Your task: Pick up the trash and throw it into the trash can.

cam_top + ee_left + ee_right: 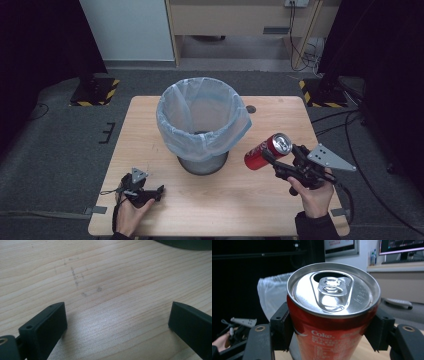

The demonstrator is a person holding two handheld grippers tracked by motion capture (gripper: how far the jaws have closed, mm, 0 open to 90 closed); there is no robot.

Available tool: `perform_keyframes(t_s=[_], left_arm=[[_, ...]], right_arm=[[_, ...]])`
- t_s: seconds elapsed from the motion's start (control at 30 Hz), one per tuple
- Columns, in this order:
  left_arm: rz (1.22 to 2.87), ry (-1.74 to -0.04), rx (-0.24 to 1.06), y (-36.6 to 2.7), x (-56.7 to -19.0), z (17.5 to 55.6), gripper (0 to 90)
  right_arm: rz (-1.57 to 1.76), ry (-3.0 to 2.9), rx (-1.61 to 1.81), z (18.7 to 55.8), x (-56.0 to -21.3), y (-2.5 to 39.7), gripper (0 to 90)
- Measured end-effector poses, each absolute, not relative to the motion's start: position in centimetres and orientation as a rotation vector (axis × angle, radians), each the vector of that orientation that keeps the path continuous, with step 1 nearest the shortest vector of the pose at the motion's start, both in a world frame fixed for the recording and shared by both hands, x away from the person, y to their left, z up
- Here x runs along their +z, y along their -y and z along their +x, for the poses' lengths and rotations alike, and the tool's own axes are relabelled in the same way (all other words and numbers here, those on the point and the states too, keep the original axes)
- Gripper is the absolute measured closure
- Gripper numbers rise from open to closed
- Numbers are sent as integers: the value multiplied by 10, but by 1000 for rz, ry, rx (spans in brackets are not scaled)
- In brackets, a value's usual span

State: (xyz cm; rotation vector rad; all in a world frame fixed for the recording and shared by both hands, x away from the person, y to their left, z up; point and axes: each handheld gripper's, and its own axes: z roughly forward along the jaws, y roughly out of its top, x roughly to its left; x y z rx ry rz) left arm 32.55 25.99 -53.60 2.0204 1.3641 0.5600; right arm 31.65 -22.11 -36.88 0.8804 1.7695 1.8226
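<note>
A red Coke can with an opened silver top is held tilted above the wooden table, to the right of the bin. My right gripper is shut on the red Coke can, one jaw on each side of its body. A dark waste bin lined with a pale blue plastic bag stands at the table's middle. Near the front left corner my left gripper lies low on the table, open, with bare wood between its jaws.
The bag's rim shows behind the can in the right gripper view. Black-and-yellow floor stands sit beyond the table's far corners, and cables run on the floor at the right. Bare wood lies between bin and front edge.
</note>
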Motion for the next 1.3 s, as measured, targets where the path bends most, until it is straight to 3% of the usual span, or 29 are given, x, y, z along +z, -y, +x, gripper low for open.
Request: perform_keyframes(t_s=[0.53, 1.3], left_arm=[[2020, -1364, 559, -260, -536, 326, 9], [2022, -1363, 558, -259, -536, 326, 9]], right_arm=[[832, -1588, 1910, 324, -331, 218, 335], [741, -1493, 1971, 351, -279, 175, 336]])
